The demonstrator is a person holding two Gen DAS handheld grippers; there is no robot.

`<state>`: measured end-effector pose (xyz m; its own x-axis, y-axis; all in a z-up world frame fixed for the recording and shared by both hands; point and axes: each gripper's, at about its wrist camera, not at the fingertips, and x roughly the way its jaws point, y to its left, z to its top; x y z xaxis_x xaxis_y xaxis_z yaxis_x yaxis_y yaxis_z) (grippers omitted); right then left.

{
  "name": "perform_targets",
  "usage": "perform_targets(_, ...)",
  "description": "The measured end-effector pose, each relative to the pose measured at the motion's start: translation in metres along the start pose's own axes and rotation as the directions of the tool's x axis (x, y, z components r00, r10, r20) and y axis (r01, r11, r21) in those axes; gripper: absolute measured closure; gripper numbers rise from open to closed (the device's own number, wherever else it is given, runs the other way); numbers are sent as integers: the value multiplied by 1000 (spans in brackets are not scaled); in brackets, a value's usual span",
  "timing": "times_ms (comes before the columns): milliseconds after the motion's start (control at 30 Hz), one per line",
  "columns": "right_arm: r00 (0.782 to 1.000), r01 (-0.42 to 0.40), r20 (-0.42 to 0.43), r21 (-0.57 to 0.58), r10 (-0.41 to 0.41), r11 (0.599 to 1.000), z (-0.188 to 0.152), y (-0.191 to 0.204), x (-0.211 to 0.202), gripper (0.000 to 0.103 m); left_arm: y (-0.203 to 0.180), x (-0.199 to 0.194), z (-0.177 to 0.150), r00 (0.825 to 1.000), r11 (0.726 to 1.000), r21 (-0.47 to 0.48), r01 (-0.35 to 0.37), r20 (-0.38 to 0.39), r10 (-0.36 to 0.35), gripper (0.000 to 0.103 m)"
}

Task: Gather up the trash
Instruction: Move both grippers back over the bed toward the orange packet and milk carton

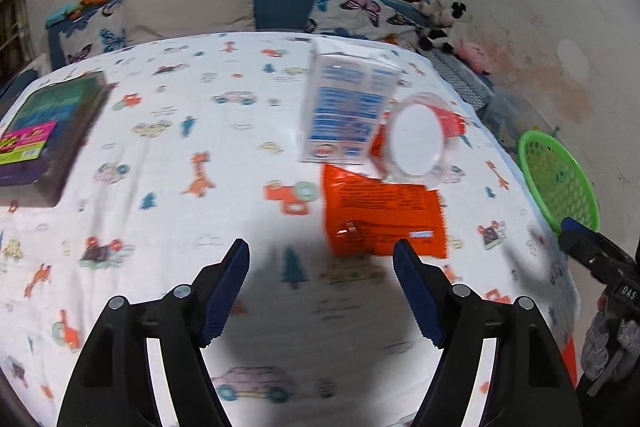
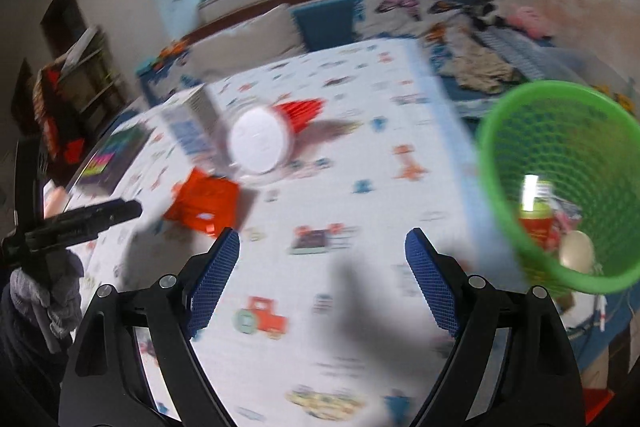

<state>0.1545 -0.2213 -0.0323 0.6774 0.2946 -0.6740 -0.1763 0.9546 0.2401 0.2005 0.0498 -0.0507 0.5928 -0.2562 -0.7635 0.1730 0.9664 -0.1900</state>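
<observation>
left gripper [image 1: 321, 259] fingers apart, empty | orange wrapper [image 1: 382, 215] just above-right, nearer left | right gripper [image 2: 322, 247] apart, empty

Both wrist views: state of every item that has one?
Left gripper: open, empty.
Right gripper: open, empty.
Carton: upright on the table.
Cup: on its side, white lid on.
Orange wrapper: flat on the table.
Green basket: partly filled with trash.
</observation>
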Motion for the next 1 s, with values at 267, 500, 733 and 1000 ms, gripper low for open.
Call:
perform_targets(267, 988, -122, -116, -160, 104, 980, 12, 54, 54, 18, 33, -9, -8, 1000, 997, -73, -10, 1, 10, 31)
perform_targets(500, 964, -213, -221, -312, 148, 926, 31, 78, 90, 18, 52, -7, -13, 1000, 993, -119, -15, -13, 13, 31)
perform_targets(733, 947, -273, -277, -420, 164, 865, 38, 93, 113, 14, 60, 0, -11, 1000, 991, -134, -18, -24, 14, 31)
perform_targets(1000, 949, -268, -280, -486, 142, 832, 39, 106, 136, 12, 68, 5, -8, 999, 989, -148, -17, -34, 12, 31)
